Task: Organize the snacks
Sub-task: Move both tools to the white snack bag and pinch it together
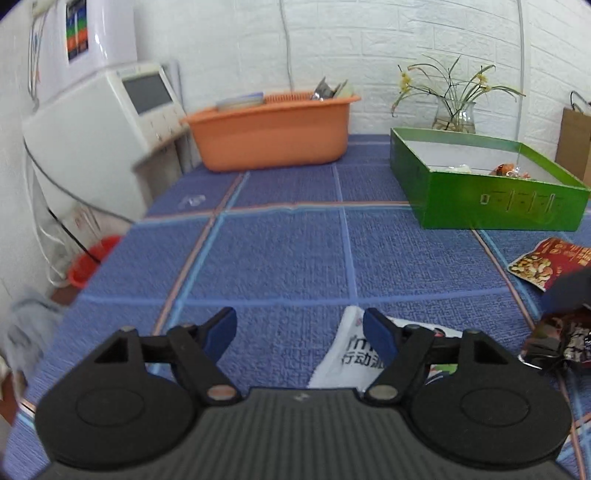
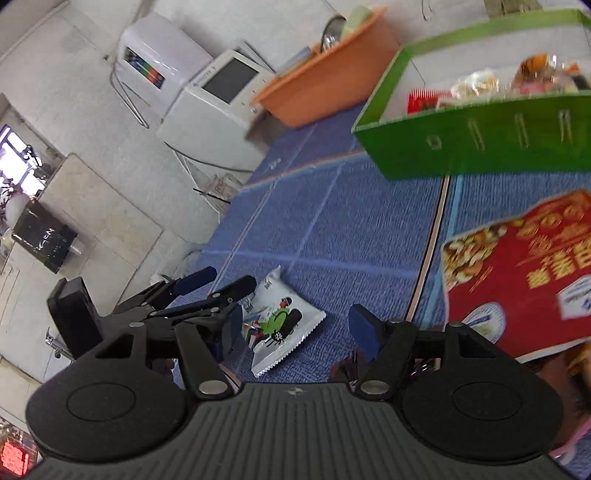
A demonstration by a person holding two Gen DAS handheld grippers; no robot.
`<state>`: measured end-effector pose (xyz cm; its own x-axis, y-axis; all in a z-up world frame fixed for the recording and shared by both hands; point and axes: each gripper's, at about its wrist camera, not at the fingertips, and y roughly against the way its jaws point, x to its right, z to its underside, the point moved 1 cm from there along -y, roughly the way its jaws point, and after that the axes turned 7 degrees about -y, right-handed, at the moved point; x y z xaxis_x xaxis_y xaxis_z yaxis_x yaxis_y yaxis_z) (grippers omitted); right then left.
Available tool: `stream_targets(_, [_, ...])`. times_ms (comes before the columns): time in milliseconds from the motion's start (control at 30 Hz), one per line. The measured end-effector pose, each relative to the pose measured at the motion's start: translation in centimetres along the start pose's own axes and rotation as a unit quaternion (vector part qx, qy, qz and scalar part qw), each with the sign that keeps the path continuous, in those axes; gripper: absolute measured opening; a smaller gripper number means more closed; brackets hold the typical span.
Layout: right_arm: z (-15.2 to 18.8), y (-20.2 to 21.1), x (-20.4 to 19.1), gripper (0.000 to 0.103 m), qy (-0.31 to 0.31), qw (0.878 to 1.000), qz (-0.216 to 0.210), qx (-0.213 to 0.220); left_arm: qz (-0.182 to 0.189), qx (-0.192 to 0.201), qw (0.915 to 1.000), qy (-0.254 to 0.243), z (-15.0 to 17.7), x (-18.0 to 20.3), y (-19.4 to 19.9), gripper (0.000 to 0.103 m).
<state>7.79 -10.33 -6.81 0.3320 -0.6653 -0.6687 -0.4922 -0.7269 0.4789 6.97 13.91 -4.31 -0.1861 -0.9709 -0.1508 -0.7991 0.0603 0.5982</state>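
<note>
Green box (image 1: 491,199) sits open-topped to collect packets; white packet (image 2: 280,321) waits loose; left gripper (image 1: 299,328) and right gripper (image 2: 295,325) both released, empty.

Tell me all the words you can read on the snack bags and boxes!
White snack packet: "行动派", black characters, partly hidden by the left tongs.
Red nut bag: big yellow characters, too blurred to read; its round seal and white label are too small.
Green box: pale marks along the side, too blurred to read.
Black box on the floor: white lettering, too small to read.
Sticker on the white appliance: unreadable.
</note>
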Motion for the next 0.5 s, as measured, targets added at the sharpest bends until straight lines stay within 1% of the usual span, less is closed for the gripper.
stream_targets(33, [0.4, -0.8, -0.1, 0.103, -0.009, 1.000, 0.005, -0.008, 0.017, -0.003, 0.9998, 0.009, 0.2, -0.1, -0.2, 0.076])
stream_targets(67, [0.6, -1.4, -0.2, 0.100, -0.015, 1.000, 0.009, -0.013, 0.034, -0.004, 0.9993, 0.017, 0.3, -0.2, -0.3, 0.076])
stream_targets(100, [0.8, -1.7, -0.4, 0.098, -0.015, 1.000, 0.013, -0.011, 0.048, -0.001, 0.9986, 0.023, 0.5, -0.2, -0.3, 0.077])
stream_targets(200, [0.7, -1.9, -0.8, 0.098, -0.034, 0.999, 0.024, -0.003, 0.088, 0.007, 0.9958, 0.026, 1.2, 0.1, -0.4, 0.081])
stream_targets(267, [0.5, -2.1, -0.9, 0.096, -0.050, 0.998, 0.029, 0.001, 0.120, -0.001, 0.9923, 0.031, 1.6, 0.1, -0.6, 0.093])
stream_targets(300, [0.3, -2.4, -1.0, 0.096, -0.051, 0.998, 0.032, 0.001, 0.134, -0.010, 0.9903, 0.033, 1.8, 0.1, -0.8, 0.102])
stream_targets(333, [0.3, -2.7, -1.2, 0.096, -0.052, 0.998, 0.032, -0.002, 0.150, -0.011, 0.9881, 0.031, 2.2, 0.3, -0.8, 0.103])
stream_targets(367, [0.2, -3.1, -1.3, 0.096, -0.053, 0.998, 0.030, -0.007, 0.159, -0.010, 0.9870, 0.025, 2.5, 0.6, -0.8, 0.103])
stream_targets(433, [0.1, -3.7, -1.3, 0.093, -0.059, 0.998, 0.022, -0.012, 0.158, 0.000, 0.9875, 0.002, 3.0, 1.4, -0.4, 0.102])
stream_targets(467, [0.3, -3.9, -1.2, 0.090, -0.064, 0.998, 0.022, -0.013, 0.155, 0.000, 0.9880, -0.007, 3.0, 1.8, -0.3, 0.102])
stream_targets(500, [0.3, -4.1, -1.3, 0.089, -0.063, 0.998, 0.023, -0.014, 0.153, -0.001, 0.9883, -0.008, 3.0, 1.9, -0.2, 0.102])
